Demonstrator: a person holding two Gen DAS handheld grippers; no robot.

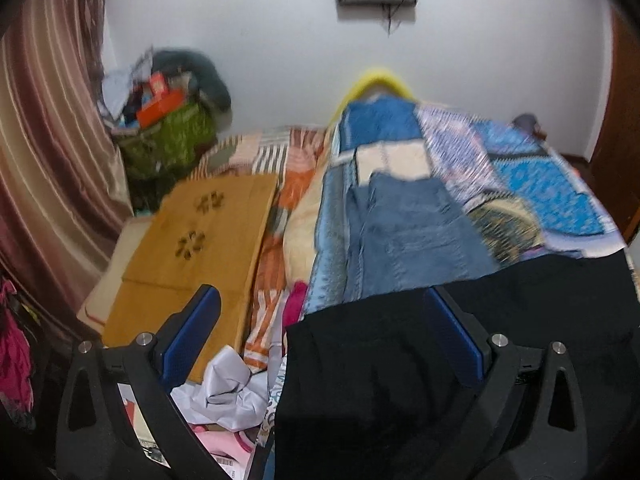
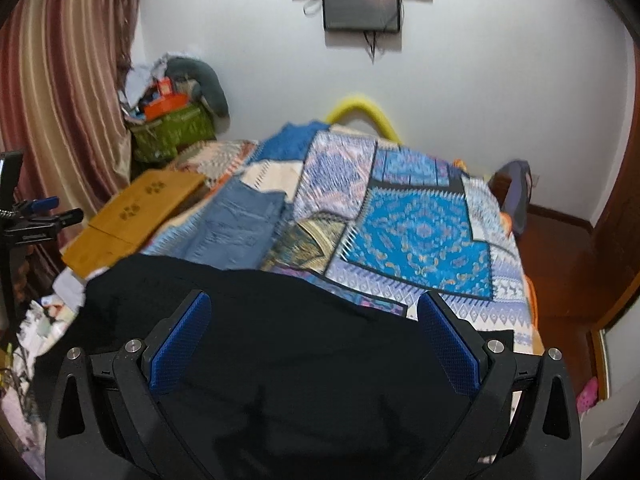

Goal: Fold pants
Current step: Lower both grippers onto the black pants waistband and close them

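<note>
Black pants (image 2: pixel 288 360) lying spread flat at near end of bed (image 2: pixel 500 312), on top of patchwork quilt (image 2: pixel 416 236); dark fabric filling lower part of both views, prob. laid out like that to give a flat start for folding. Near-left edge of pants hanging toward bed's side in left wrist view, next to clutter below.

Left gripper (image 1: pixel 320 336) hovering over pants' left edge, jaws wide apart, nothing between them; right pad over the black cloth, left pad out past the edge, over yellow-brown board (image 1: pixel 192 264). Looking like a straddle of the edge, lining up for a pinch there (guess). Contact w/ cloth: can't tell.

Right gripper (image 2: pixel 312 340) hovering over mid/right part of pants, jaws also wide apart, gripping nothing; both pads over black fabric. Prob. aiming for 2nd grab point so both ends lift together.

Folded blue jeans (image 1: pixel 404 236) sitting further up quilt, just beyond pants, apparently touching/overlapping far edge – likely already-done item parked out of the way.

Outward: white crumpled cloth (image 1: pixel 228 388) + pink bits beside bed on left, green basket (image 2: pixel 172 132) of stuff in corner, striped curtain (image 1: pixel 52 120) at left, dark screen (image 2: pixel 360 8) on wall. Both views blurry, so fine creases on pants not readable.
</note>
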